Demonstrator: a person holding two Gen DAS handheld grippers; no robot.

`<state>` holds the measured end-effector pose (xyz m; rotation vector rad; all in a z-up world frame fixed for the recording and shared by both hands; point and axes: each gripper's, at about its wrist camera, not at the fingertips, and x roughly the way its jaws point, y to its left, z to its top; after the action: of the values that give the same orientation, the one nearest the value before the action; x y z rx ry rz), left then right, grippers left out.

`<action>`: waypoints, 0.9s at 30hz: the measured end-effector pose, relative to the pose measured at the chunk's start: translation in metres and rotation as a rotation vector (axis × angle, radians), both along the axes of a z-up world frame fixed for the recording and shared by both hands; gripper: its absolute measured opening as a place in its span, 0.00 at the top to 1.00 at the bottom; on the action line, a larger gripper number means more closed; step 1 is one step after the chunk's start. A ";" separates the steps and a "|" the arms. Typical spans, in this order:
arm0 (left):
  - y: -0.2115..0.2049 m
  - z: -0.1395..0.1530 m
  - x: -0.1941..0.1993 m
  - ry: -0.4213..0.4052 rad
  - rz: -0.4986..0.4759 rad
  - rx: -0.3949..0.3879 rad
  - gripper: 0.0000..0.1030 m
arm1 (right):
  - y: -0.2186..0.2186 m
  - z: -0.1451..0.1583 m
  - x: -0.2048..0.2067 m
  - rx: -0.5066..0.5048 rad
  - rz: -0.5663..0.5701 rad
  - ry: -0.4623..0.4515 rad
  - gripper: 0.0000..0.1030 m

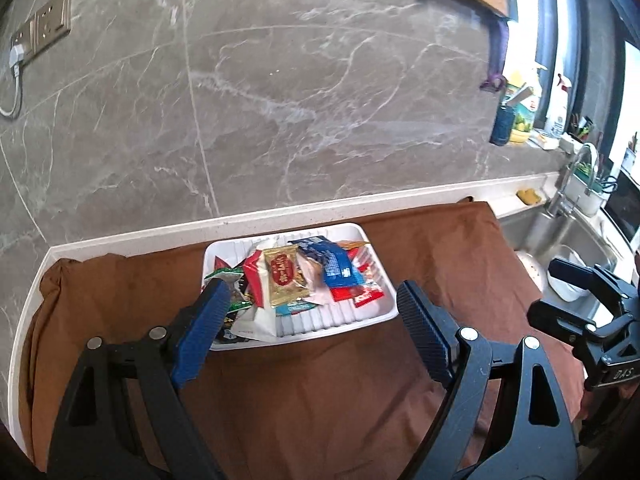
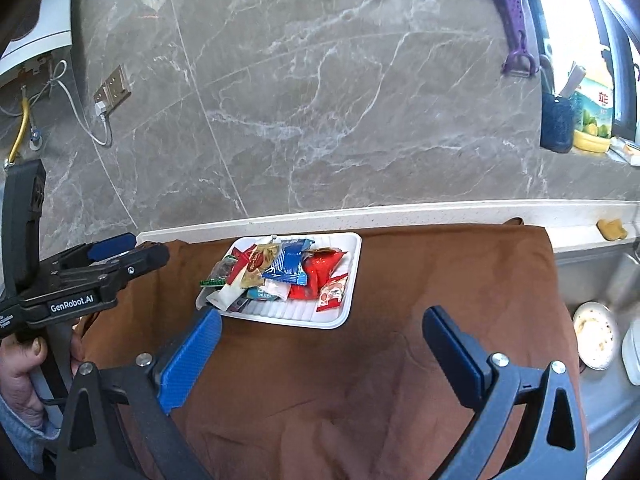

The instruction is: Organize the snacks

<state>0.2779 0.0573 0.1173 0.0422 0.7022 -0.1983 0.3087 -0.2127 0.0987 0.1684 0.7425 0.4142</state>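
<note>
left wrist view | white tray (image 1: 382, 312) of snack packets (image 1: 286, 280) mid-frame | left gripper (image 1: 312, 316) and right gripper (image 2: 322, 334) both spread wide, empty | probably best to pinch one top packet, not the pile

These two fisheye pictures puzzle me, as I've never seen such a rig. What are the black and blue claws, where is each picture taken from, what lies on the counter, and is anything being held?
Each claw is a hand-held two-finger gripper with a camera looking along its fingers. One picture comes from the left gripper, the other from the right gripper. Each also catches the other gripper at its edge. Both stand open and hold nothing. On the counter lies a brown cloth, and on it a white tray piled with wrapped snacks, among them a blue packet and a gold packet. A sink lies to the right.
</note>
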 end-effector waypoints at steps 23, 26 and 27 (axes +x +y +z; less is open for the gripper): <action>-0.004 0.019 -0.044 -0.042 -0.014 0.010 0.17 | -0.007 0.010 -0.039 0.026 0.012 -0.024 0.00; -0.004 0.020 -0.046 -0.044 -0.016 0.010 0.17 | -0.008 0.012 -0.045 0.025 0.009 -0.029 0.00; -0.004 0.021 -0.046 -0.044 -0.019 0.010 0.17 | -0.008 0.012 -0.045 0.026 0.008 -0.030 0.00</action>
<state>0.2321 0.0534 0.1380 0.0628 0.6592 -0.2118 0.2641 -0.2211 0.1108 0.1833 0.7083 0.4328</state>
